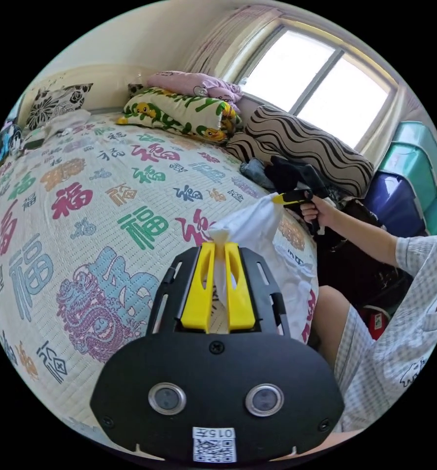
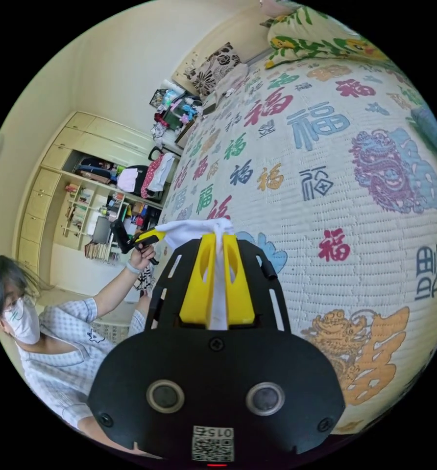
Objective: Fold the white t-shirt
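Left gripper view has my white t-shirt (image 1: 257,230) lifted over the bed (image 1: 81,205), stretched between my left gripper (image 1: 218,279) and right gripper (image 1: 289,197), both pinching cloth, its long axis probably running gripper to gripper, so next I lay it flat.

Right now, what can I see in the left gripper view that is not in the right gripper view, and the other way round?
Left gripper view: a bright window, a striped cushion and stacked plastic boxes.

Right gripper view: open shelves full of things by the wall, and cupboards beside them.

Both: the bed cover with coloured characters, and the white t-shirt held between the left gripper and the right gripper, each with both jaws closed on the cloth.
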{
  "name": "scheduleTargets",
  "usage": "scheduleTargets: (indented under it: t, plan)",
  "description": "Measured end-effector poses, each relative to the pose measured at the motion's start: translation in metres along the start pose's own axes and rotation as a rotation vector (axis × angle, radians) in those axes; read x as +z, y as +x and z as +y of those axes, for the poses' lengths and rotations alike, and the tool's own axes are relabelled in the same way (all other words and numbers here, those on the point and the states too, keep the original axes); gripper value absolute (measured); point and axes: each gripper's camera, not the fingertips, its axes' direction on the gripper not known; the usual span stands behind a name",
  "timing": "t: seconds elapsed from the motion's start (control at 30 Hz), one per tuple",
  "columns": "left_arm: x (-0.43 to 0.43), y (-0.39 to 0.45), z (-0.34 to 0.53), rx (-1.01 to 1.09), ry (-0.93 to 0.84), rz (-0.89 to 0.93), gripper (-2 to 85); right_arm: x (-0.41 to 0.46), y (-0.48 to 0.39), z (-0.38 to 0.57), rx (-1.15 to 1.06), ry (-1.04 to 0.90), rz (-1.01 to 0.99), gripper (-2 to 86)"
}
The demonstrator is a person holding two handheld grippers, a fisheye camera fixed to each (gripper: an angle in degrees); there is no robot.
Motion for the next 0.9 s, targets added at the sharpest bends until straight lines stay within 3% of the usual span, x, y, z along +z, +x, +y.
scheduleTargets:
  t: [0.1,0.2,0.33,0.47,0.53,0.6,0.67,0.77,0.9]
  plan:
    - [0.000,-0.019,0.000,-0.112,-0.026,-0.016,0.8,-0.012,-0.002,0.009,0.008,0.099,0.011,0.8]
    - [-0.003,-0.039,0.006,-0.280,-0.120,-0.101,0.7,0.006,-0.032,0.023,-0.145,0.004,-0.040,0.0]
    - [-0.012,0.002,0.031,-0.148,-0.034,0.218,-0.5,0.078,-0.068,0.047,-0.277,-0.282,-0.097,-0.4]
    - [0.045,0.030,0.060,-0.177,-0.228,0.327,-0.8,0.154,-0.063,0.056,-0.193,-0.458,-0.022,-0.6]
    - [0.056,0.014,0.072,-0.268,-0.268,0.264,-0.8,0.155,-0.044,0.056,-0.133,-0.438,-0.003,-0.6]
    - [0.037,-0.020,0.091,-0.407,-0.185,0.306,-0.8,0.126,-0.011,0.057,0.025,-0.318,-0.085,-0.6]
    - [0.015,-0.038,0.104,-0.436,-0.152,0.274,-0.7,0.098,0.015,0.063,0.103,-0.258,0.029,-0.6]
    - [-0.008,-0.060,0.123,-0.490,-0.171,0.276,-0.5,0.072,0.054,0.081,0.225,-0.214,-0.073,-0.4]
    - [-0.034,-0.064,0.142,-0.529,-0.177,0.287,1.5,0.062,0.033,0.098,0.149,-0.213,0.034,0.8]
